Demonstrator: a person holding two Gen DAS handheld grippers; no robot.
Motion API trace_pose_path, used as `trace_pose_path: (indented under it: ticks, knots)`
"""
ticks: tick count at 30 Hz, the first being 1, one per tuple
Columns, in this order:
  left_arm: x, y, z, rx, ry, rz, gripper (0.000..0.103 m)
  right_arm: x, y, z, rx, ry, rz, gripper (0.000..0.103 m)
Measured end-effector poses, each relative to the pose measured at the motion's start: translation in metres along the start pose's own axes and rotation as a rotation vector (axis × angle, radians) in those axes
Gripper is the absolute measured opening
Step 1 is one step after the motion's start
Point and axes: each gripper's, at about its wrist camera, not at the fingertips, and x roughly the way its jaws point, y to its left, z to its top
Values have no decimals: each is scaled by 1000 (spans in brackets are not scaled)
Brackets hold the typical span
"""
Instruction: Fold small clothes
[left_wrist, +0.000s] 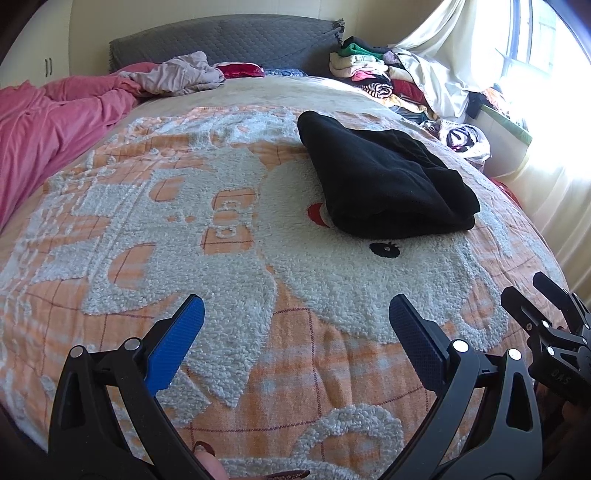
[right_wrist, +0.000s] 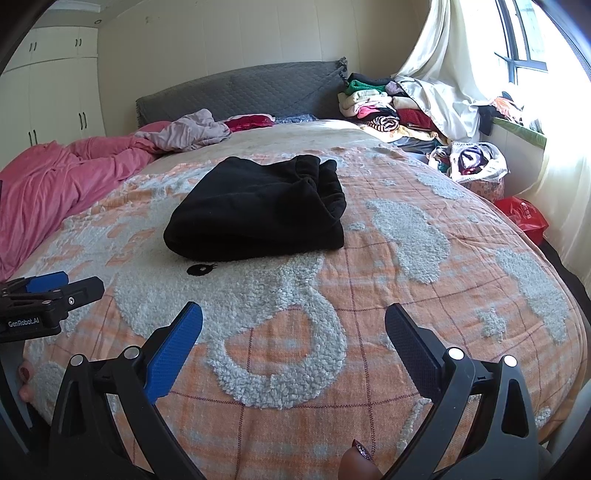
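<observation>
Bright daylight from window (left_wrist: 535, 55) far right of jaws, blown-out glare there. Soft shadows on bed (right_wrist: 332, 295). Sharp focus; heavy fisheye bend w/ dark corners.

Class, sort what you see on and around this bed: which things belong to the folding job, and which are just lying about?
Belongs to the job:
- folded black garment
- left tool, open
- right tool, open

Just lying about:
- pink bedding
- clothes pile by the headboard
- red bag
- curtain
</observation>
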Motion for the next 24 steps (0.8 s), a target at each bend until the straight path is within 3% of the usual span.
trace_pose_path:
  ticks: [24]
  knots:
    - [-4, -2, -1, 25, -5, -28, 94, -2, -13, -5, 27, 7, -40, 99]
